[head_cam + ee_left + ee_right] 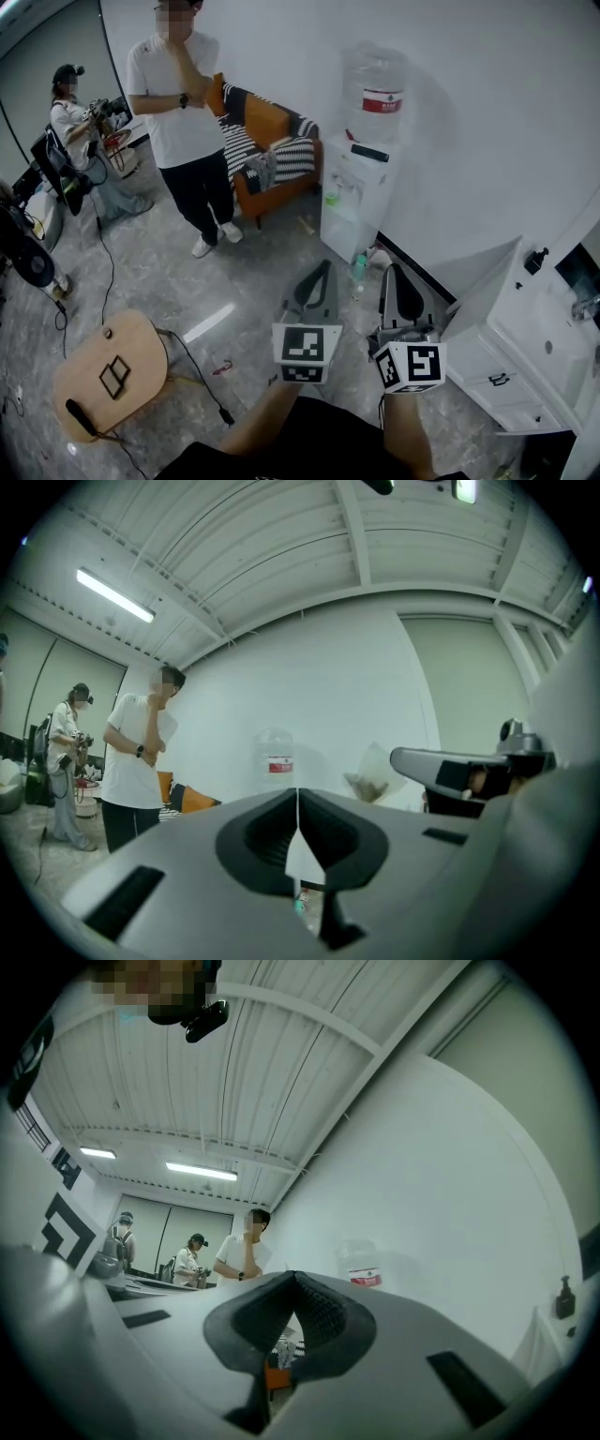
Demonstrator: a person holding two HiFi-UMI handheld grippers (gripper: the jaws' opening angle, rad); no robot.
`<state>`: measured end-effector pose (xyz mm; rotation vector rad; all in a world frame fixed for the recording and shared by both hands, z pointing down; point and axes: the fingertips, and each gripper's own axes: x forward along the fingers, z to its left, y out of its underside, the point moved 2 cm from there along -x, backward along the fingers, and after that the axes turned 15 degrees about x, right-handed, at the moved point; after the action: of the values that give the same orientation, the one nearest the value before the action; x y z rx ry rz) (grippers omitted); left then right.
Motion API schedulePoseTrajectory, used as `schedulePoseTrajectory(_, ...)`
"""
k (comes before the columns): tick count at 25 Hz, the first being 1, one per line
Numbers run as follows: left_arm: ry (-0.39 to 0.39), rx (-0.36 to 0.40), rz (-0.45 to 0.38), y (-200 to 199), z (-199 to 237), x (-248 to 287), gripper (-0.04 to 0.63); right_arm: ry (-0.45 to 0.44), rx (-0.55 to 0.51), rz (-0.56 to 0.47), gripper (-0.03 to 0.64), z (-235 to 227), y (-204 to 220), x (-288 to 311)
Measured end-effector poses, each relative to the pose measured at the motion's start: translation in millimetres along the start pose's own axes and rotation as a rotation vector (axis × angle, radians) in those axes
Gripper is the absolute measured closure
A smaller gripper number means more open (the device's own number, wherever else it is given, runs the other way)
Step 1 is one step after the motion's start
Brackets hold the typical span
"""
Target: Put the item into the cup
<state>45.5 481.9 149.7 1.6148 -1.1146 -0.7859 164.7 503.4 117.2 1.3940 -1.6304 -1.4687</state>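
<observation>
Left gripper: your left gripper (298, 803) had its jaws together, the pads meeting along one seam, with nothing between them.
Right gripper: your right gripper (295, 1281) was likewise closed on nothing, ribbed pads touching.
Marker cubes: the left cube (305, 352) and the right cube (411, 366) carried black-and-white square markers, with no letters on them.
Pose: in the head view you held both tools side by side and near each other, tips pointing away from you toward the water dispenser (354, 202).
Task things: the cup and the item could not be placed from any of the three views.
Readable print: the water bottle (375, 94) on the dispenser bore a red-and-white label, its print too small to read. A black square outline lay on the round wooden stool (108, 375).
Bystanders: a person in a white T-shirt (178, 103) stood near the orange sofa (272, 141), and a person in a cap (67, 112) stood farther left.
Head view only: a green bottle (359, 267) stood on the floor at the dispenser's foot, and a white drawer cabinet (506, 370) stood to your right.
Left gripper view only: a ceiling strip light (114, 594) showed, and your right tool appeared side-on at the right edge.
Right gripper view only: a third person (122, 1239) stood far left.
</observation>
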Motion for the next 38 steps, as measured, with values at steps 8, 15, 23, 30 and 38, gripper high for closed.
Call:
schedulePoseTrajectory(8,0.096,0.018,-0.014,16.3,27.6,106.9,0.581,0.035,0.010,-0.020,0.607,-34.3,20.6,100.2)
schedulePoseTrajectory(15,0.132,0.033,0.040,35.2,79.1,200.5,0.581,0.084,0.074,0.007,0.607,-73.6,46.0,208.9)
schedulePoseTrajectory(23,0.150,0.019,0.091,68.3,148.2,294.3,0.581,0.100,0.099,0.043,0.607,-88.5,80.4,322.4)
schedulePoseTrajectory(30,0.167,-0.021,0.101,92.6,192.3,361.8,0.581,0.112,0.072,0.079,0.607,-101.0,104.4,398.2)
schedulePoseTrajectory(38,0.145,-0.073,0.128,114.6,230.9,403.6,0.581,0.107,0.048,0.118,0.607,-107.5,118.5,454.3)
